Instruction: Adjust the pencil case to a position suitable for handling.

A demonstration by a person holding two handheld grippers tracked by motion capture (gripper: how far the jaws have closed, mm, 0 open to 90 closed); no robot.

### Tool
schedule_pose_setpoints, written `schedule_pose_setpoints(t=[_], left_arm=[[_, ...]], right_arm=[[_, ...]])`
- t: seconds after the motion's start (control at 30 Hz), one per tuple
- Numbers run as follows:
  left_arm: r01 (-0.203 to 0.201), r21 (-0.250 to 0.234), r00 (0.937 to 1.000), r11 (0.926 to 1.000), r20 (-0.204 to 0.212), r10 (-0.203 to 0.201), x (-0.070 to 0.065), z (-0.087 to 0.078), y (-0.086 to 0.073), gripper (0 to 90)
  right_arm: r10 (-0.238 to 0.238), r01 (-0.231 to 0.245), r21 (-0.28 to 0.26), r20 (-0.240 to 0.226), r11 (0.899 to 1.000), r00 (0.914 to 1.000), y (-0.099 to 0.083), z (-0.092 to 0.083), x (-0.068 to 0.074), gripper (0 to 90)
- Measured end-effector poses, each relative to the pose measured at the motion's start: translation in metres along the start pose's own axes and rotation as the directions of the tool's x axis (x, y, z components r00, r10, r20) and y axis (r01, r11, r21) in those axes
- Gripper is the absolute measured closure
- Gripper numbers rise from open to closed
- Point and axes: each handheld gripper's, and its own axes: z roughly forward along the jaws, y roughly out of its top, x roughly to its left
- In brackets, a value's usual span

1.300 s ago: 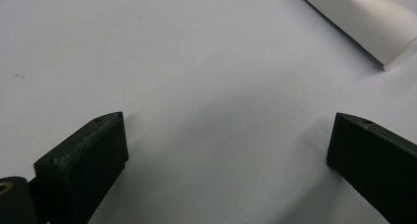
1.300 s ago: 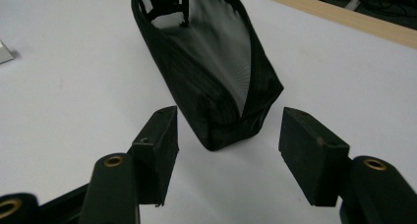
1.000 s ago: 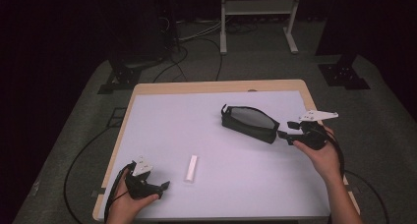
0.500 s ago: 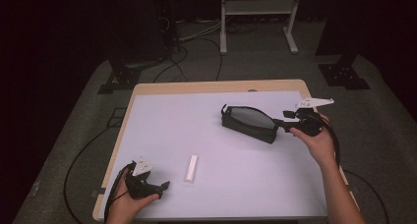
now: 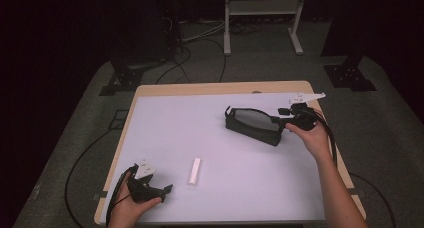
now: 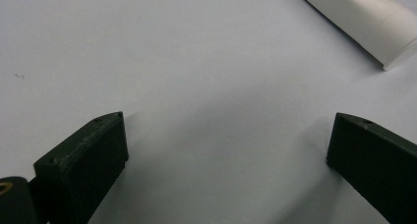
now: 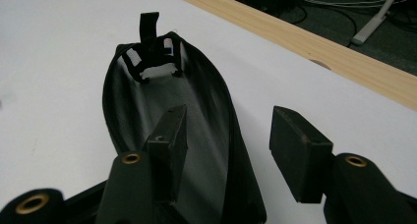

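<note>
At the far right of the worktop, the open black pouch is straddled at its near wall by the half-open right tool, whose jaws have just been closing and should be shut squarely on the rim.

white tube: cut off by top-right edge | black pouch: near end hidden behind jaws

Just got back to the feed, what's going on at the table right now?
The right gripper is at the end of the open black pouch, one jaw inside its mouth and one outside the wall. Its jaws have just been closing but do not yet pinch it. The left gripper rests open near the white tube.
</note>
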Motion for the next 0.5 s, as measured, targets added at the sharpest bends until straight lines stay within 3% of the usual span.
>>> schedule_pose_setpoints(t=[0.5], left_arm=[[-0.001, 0.000, 1.0000, 1.0000, 0.000, 0.001, 0.000, 0.000, 0.000, 1.1]], right_arm=[[-0.022, 0.023, 0.022, -0.033, 0.999, 0.9992, 0.012, 0.029, -0.004, 56.3]])
